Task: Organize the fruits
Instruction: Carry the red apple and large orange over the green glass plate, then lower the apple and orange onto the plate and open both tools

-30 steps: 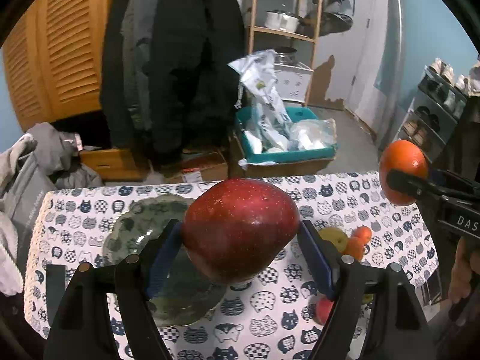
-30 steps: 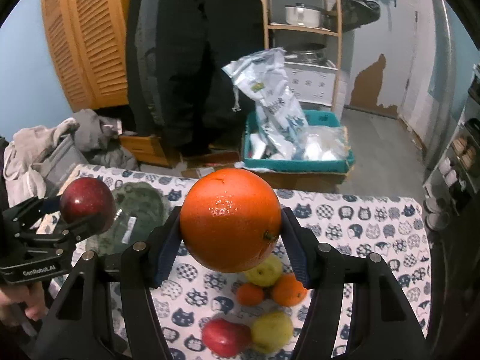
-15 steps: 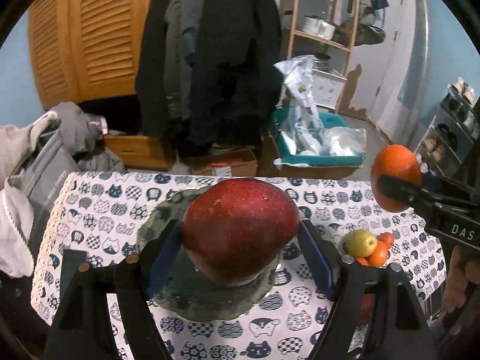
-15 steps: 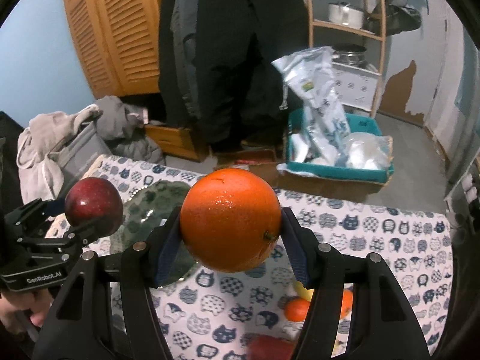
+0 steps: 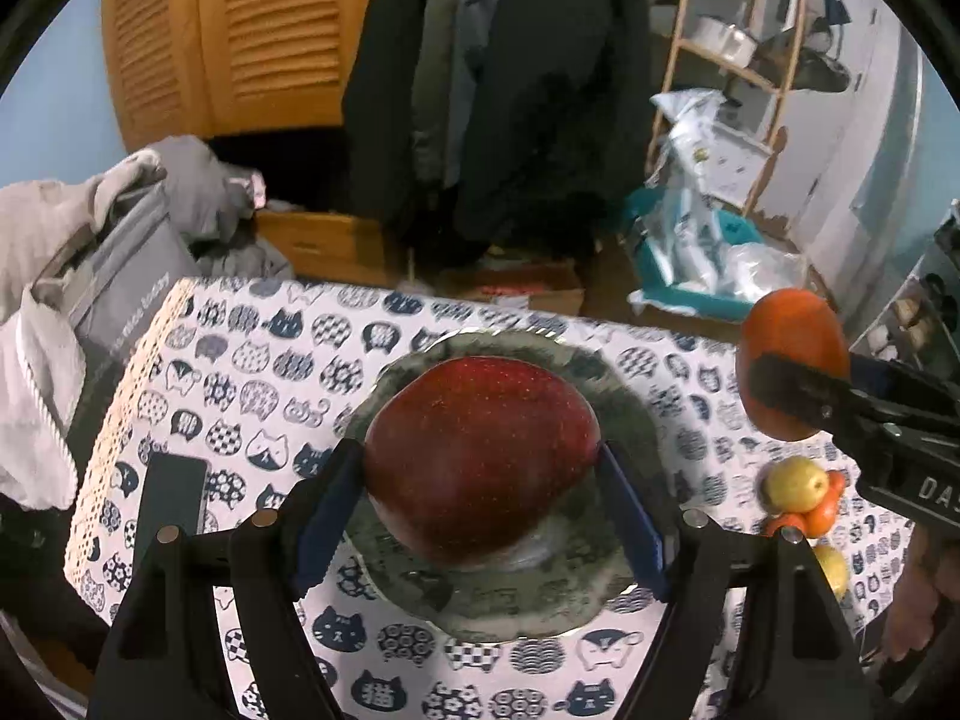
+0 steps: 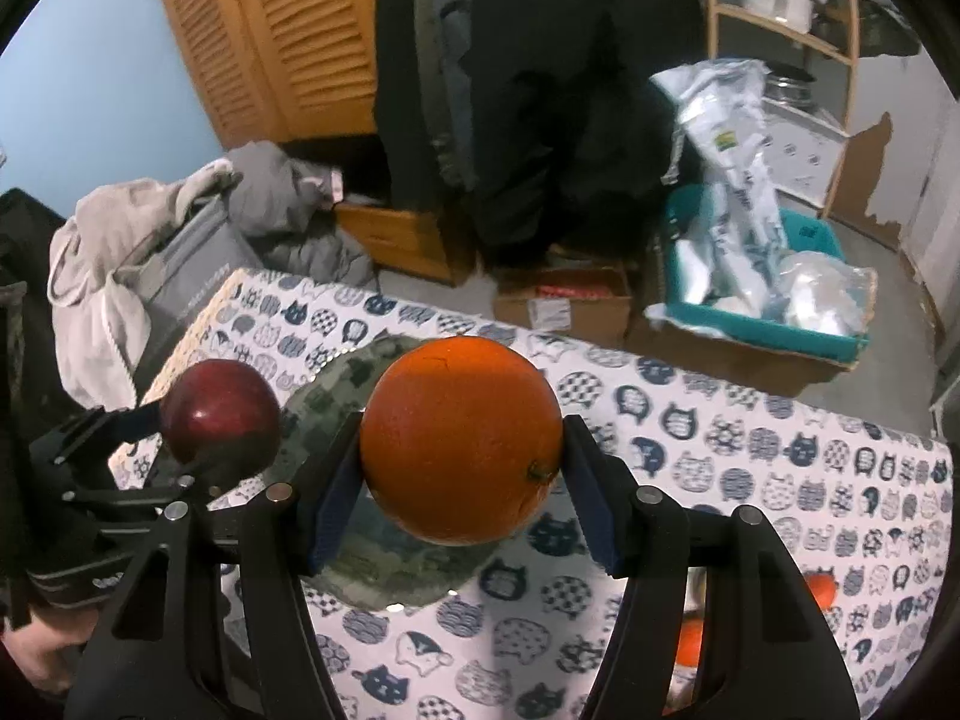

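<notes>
Both fruits now over the plate [image 5: 630, 420]; apple [image 5: 480, 456] and orange [image 6: 459, 438] still gripped.

I see a table [image 5: 198, 372] under a cat-print cloth; a green plate [image 5: 630, 414] lies centrally, loose fruit [image 5: 795, 483] clustered at three o'clock.

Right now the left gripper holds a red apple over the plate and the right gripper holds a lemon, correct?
Not quite. The right gripper holds an orange, not a lemon, as the right wrist view shows. The left gripper does hold the red apple over the plate.
</notes>
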